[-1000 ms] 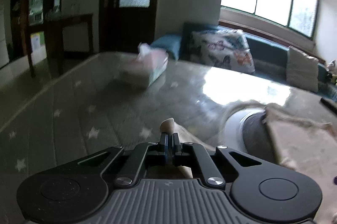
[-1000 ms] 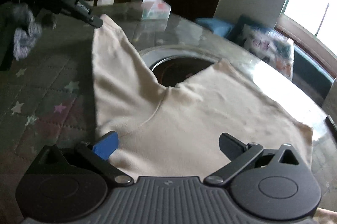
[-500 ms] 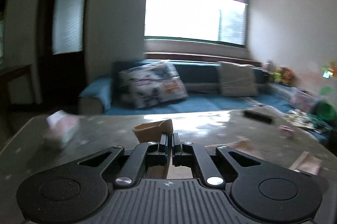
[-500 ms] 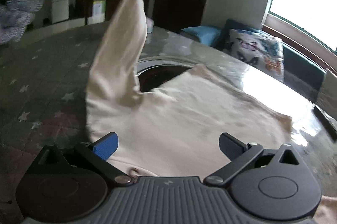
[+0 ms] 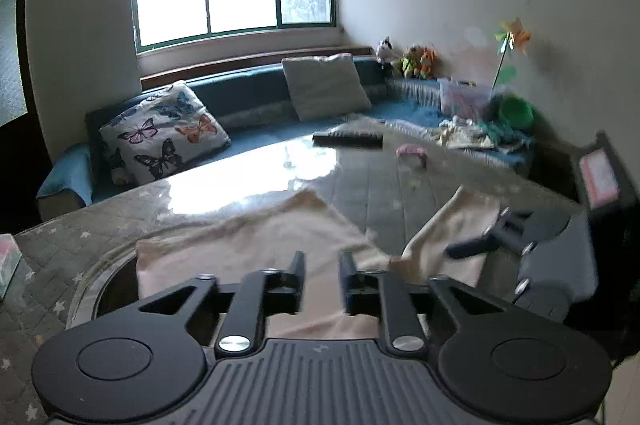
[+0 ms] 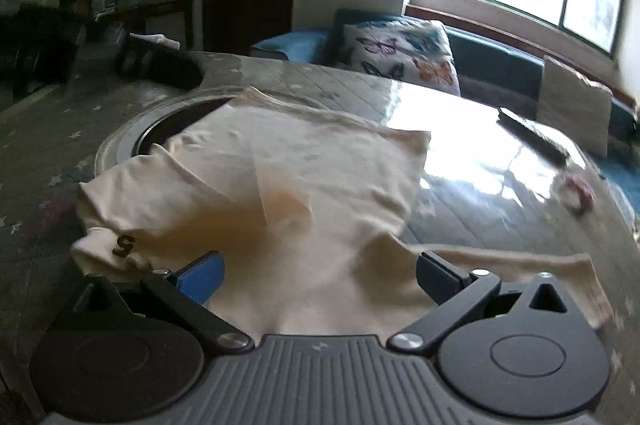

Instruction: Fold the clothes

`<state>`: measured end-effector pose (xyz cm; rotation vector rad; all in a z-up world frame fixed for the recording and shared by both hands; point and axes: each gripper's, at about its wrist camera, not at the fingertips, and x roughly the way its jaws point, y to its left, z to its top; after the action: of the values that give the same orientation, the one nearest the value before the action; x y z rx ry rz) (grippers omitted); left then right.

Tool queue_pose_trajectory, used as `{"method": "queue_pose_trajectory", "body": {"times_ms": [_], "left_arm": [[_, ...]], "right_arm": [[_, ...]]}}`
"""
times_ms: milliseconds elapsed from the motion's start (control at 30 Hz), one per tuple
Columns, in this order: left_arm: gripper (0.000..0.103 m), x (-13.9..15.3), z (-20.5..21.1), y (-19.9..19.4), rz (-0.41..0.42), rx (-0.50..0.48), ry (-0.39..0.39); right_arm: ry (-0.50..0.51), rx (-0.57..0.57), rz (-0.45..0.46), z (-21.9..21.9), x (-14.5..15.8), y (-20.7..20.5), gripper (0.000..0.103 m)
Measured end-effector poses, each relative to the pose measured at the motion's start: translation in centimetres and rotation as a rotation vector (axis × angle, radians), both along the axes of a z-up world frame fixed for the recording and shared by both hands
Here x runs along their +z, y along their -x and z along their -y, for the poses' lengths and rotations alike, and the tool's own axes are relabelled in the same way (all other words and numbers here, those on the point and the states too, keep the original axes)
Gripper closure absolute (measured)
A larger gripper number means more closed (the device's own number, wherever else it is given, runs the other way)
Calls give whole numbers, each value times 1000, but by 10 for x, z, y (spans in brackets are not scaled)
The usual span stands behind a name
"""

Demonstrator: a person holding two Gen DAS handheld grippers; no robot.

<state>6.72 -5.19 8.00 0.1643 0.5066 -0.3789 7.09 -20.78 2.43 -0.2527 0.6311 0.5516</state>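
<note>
A cream T-shirt (image 6: 288,193) lies on the round table, one side folded over its middle, a sleeve (image 6: 520,261) stretched out to the right. It also shows in the left wrist view (image 5: 248,245). My left gripper (image 5: 322,275) is open just above the folded shirt, with nothing between its fingers. My right gripper (image 6: 320,275) is open wide low over the shirt's near part, empty; it shows from the side in the left wrist view (image 5: 504,233).
The table has a round recess (image 6: 168,129) partly under the shirt. A dark remote (image 5: 348,139) and a small pink thing (image 5: 412,153) lie at the table's far side. A tissue box (image 5: 8,261) stands at the left. A blue sofa with cushions (image 5: 164,133) runs behind.
My left gripper swung the shirt's side across to the right, laid it over the body, and opened. The right gripper stayed open over the shirt.
</note>
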Motion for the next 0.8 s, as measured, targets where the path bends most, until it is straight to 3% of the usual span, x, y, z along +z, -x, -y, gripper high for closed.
{"method": "queue_pose_trajectory", "body": {"times_ms": [133, 333, 467, 733, 800], "left_arm": [[67, -11, -28, 10, -8, 52, -41], [59, -42, -72, 22, -93, 160, -118], [59, -59, -93, 28, -149, 222, -78], [59, -71, -111, 35, -179, 225, -35], [67, -72, -112, 35, -177, 209, -35]], "right_arm": [[-32, -26, -19, 14, 2, 1, 2], [-82, -57, -48, 32, 4, 1, 18], [-97, -38, -84, 19, -1, -10, 34], [-64, -24, -144, -1, -20, -24, 69], [-60, -27, -148, -2, -21, -25, 81]]}}
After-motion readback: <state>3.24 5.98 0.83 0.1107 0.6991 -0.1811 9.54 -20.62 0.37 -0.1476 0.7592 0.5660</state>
